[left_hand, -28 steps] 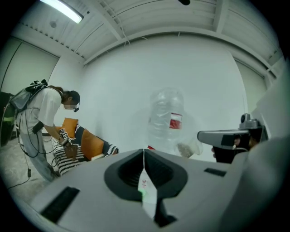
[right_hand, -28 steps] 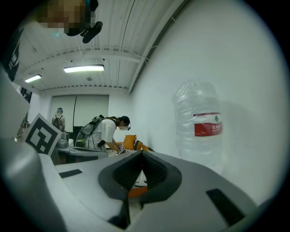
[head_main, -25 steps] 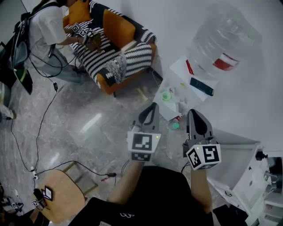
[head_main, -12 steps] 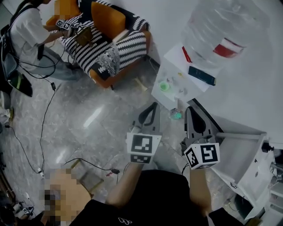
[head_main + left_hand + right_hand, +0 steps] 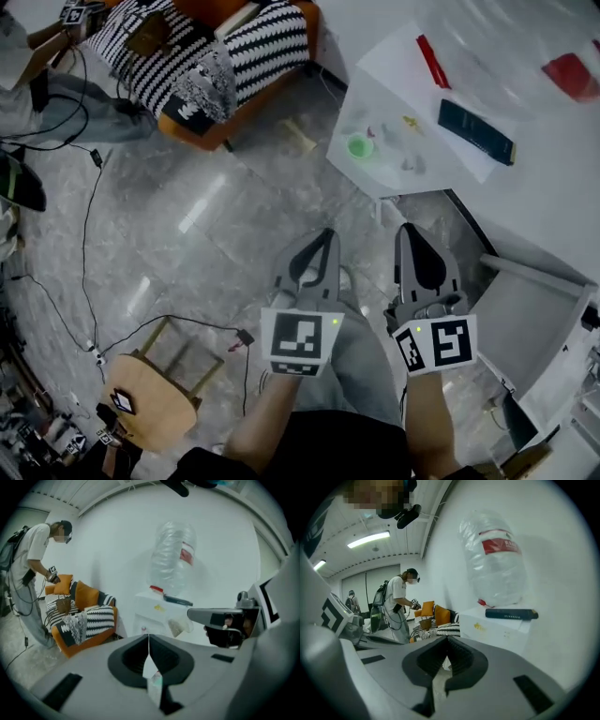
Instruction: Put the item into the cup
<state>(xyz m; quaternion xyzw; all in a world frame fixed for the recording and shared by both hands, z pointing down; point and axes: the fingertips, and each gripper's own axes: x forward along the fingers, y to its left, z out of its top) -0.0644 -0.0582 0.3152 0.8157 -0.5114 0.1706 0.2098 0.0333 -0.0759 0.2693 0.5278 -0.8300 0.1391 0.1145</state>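
Observation:
A small green cup (image 5: 359,146) stands on a low white table (image 5: 375,178) ahead of me, with a few small items near it, one of them yellow (image 5: 410,121). My left gripper (image 5: 325,236) and right gripper (image 5: 409,231) are held side by side over the grey floor, short of the table. Both have their jaws closed with nothing between them. The left gripper view looks past the shut left gripper (image 5: 149,639) to the table (image 5: 154,613). From the shut right gripper (image 5: 447,644) I see the table's corner (image 5: 497,627).
A dark flat device (image 5: 476,131) and a red item (image 5: 433,61) lie on the table's far side. A big clear water bottle (image 5: 171,557) stands behind it. A striped orange sofa (image 5: 225,56) and a person (image 5: 33,573) are to the left, cables (image 5: 89,234) cross the floor, and a wooden stool (image 5: 150,398) sits lower left.
The view has swung toward the table, which now sits larger and higher in the head view. Both grippers stay shut and side by side.

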